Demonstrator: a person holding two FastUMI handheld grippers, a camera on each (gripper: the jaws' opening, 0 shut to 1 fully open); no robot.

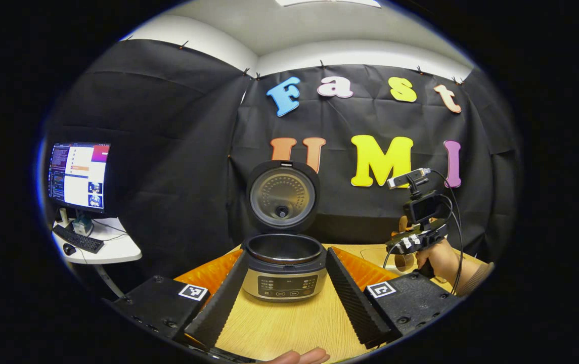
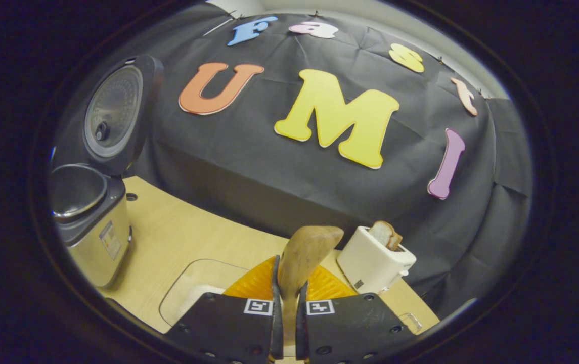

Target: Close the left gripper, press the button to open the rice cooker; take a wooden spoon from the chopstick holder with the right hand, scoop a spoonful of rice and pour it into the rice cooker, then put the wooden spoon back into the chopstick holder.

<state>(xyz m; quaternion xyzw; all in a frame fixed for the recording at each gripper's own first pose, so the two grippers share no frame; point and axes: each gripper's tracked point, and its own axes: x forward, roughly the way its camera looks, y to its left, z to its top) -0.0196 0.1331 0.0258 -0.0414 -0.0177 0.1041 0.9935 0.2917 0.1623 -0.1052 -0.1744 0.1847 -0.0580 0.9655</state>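
The cooker (image 1: pixel 284 265) stands on the table (image 1: pixel 289 323) with its lid (image 1: pixel 282 196) up and the pot bare, so the button step is done. The left gripper (image 1: pixel 283 288) hovers just in front of the cooker, its fingers spread wide to either side of the cooker's front panel and touching nothing.

To the right of the cooker, the right gripper (image 2: pixel 288 308) has both fingers pressed on the handle of the spoon (image 2: pixel 303 255), whose bowl stands up above the fingertips. In the right gripper view the spoon's bowl looks empty, facing away from the cooker's side. A clear container (image 2: pixel 193 293) with what looks like white rice sits on the table right of the cooker, just below and left of the held spoon. A toaster (image 2: pixel 375 265) with a slice of bread stands farther right of the cooker, by the wall.

The step in hand looks like the scoop: the spoon is out of its holder and not yet loaded. Next, the right hand needs to tip the bowl down into the container, lift a spoonful level, and carry it left over the open pot without spilling.
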